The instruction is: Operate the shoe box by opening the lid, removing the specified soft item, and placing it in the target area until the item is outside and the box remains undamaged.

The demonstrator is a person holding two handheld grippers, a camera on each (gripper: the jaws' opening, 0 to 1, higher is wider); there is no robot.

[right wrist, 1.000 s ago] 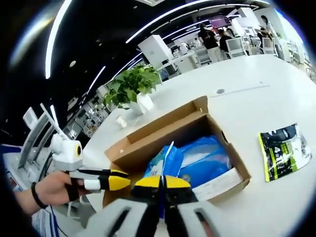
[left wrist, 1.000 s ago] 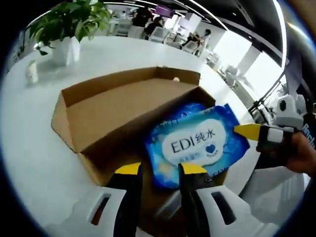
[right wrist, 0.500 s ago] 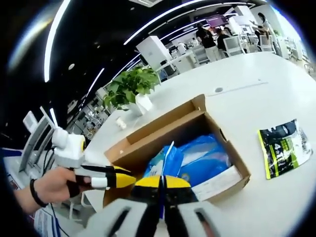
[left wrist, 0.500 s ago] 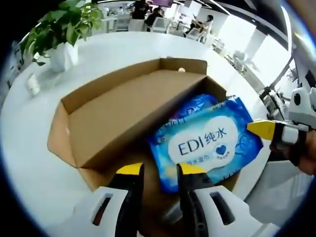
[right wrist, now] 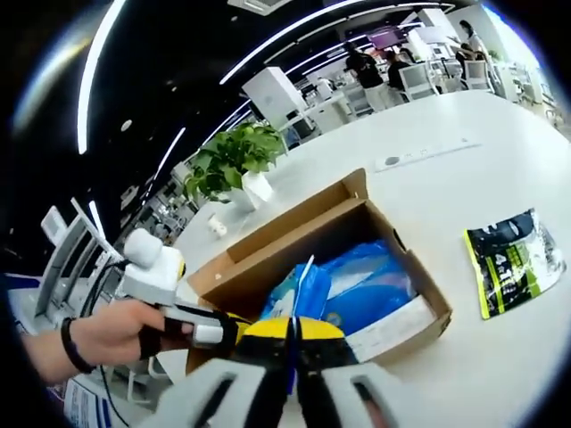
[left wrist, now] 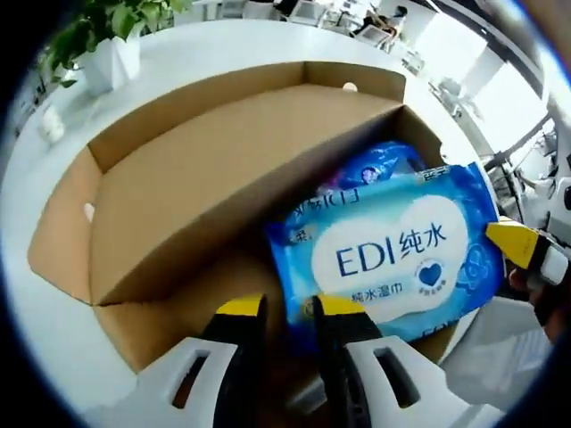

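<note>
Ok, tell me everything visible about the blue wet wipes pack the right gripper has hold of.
The wet wipes pack is a soft, glossy blue plastic pouch with a white oval label printed "EDI", Chinese characters and a small blue heart. The right gripper is shut on one edge, holding it tilted over the open cardboard box, its lower part apparently still inside. In the right gripper view it appears edge-on. Another blue pack lies in the box behind it. The left gripper sits close beneath it, jaws slightly apart.
</note>
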